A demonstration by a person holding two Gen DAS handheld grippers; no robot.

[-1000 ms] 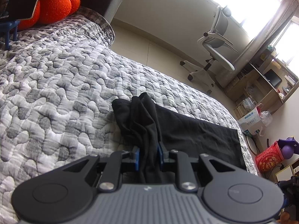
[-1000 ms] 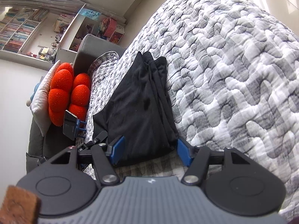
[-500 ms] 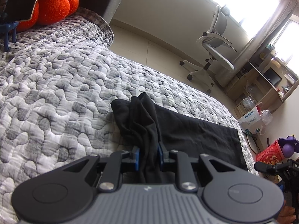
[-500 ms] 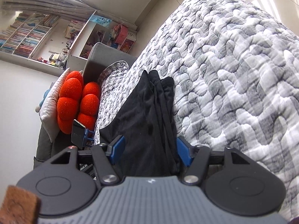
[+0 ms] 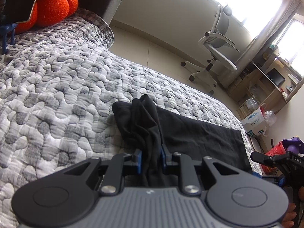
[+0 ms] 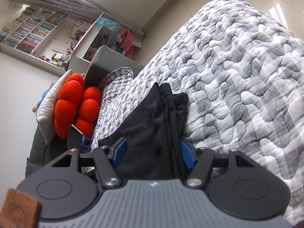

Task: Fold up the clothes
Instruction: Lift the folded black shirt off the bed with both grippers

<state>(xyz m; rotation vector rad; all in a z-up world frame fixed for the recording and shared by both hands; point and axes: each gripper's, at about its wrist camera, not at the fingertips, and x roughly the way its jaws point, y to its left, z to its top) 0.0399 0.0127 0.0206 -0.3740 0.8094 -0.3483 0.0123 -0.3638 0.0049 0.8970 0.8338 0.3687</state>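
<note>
A black garment (image 5: 199,136) lies flat on the grey quilted bed (image 5: 57,79), with one end bunched into upright folds. My left gripper (image 5: 151,153) is shut on that bunch, and the cloth is pinched between its blue pads. In the right wrist view the same garment (image 6: 152,117) runs away from me in long folds. My right gripper (image 6: 153,150) stands open and wide at its near end, with the cloth lying between the fingers and not squeezed. The right gripper (image 5: 275,159) also shows at the right edge of the left wrist view.
An orange cushion (image 6: 76,102) and a phone on a blue stand (image 6: 74,138) sit at the head of the bed. A white office chair (image 5: 214,51) stands on the floor past the bed's edge, near a cluttered desk (image 5: 266,79). Bookshelves (image 6: 32,30) line the wall.
My right gripper has slid forward over the garment, so the cloth now fills the gap between its fingers. It has come into the left wrist view at the right edge. The left gripper kept still.
</note>
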